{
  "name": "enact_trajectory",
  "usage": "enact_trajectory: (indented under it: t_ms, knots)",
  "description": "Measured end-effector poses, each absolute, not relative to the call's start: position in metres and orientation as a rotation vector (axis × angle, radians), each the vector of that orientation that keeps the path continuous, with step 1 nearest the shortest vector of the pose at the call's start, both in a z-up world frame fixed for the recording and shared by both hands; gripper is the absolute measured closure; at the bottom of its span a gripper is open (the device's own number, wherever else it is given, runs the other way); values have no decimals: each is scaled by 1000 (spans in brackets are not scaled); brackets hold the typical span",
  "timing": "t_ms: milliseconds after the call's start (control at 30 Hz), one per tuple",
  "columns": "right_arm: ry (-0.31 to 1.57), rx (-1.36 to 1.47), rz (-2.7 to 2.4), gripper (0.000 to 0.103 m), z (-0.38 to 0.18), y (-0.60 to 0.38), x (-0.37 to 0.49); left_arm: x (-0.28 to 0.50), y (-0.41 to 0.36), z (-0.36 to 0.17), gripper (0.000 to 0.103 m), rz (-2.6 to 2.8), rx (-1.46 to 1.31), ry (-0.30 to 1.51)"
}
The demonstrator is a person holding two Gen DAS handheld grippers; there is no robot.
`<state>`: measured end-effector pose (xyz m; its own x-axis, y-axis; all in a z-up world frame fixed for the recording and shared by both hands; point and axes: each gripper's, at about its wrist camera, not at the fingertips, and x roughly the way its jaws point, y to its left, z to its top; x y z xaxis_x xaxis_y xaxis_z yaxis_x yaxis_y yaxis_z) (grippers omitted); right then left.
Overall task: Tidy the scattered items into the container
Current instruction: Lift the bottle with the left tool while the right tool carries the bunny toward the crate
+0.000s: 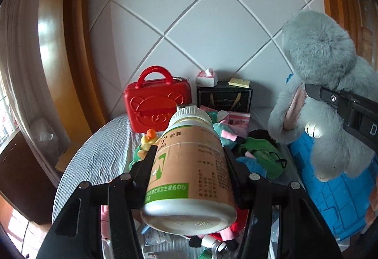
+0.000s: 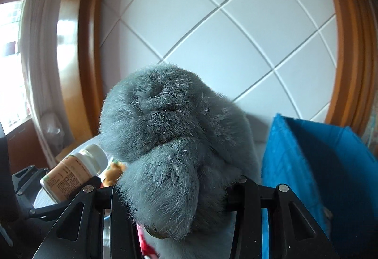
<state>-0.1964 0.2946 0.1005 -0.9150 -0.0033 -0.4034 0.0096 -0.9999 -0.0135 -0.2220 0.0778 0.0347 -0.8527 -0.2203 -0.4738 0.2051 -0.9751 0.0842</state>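
My left gripper [image 1: 190, 157] is shut on a tan pill bottle [image 1: 191, 169] with a white cap and green label, held above the bed with its base toward the camera. The same bottle [image 2: 75, 169] shows at the lower left of the right wrist view. My right gripper [image 2: 177, 184] is shut on a grey fluffy plush toy [image 2: 174, 131] that fills the middle of its view. In the left wrist view that plush toy [image 1: 319, 74] hangs at the right, clamped by a black finger [image 1: 330, 99]. The blue fabric container [image 2: 314, 164] stands open to the right of the plush; its side [image 1: 330, 193] shows below it.
Below lies a grey striped bed [image 1: 99, 155] with scattered soft toys, among them a yellow duck [image 1: 148, 141] and green pouch [image 1: 259, 155]. A red case [image 1: 157, 105] and a black gift bag [image 1: 224, 98] with a tissue box [image 1: 207, 77] stand against the white tiled headboard.
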Motion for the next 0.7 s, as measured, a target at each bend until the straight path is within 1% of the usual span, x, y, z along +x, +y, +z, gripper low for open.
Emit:
enact_trajectory:
  t_ms: [333, 533, 700]
  knots:
    - [-7, 656, -3279, 63, 132, 369, -163, -249, 155, 69, 51, -3026, 710, -126]
    - [0, 684, -3414, 63, 152, 443, -137, -268, 239, 93, 51, -3129, 699, -221]
    - [31, 707, -3479, 63, 159, 514, -126, -288, 325, 112, 51, -3197, 696, -224]
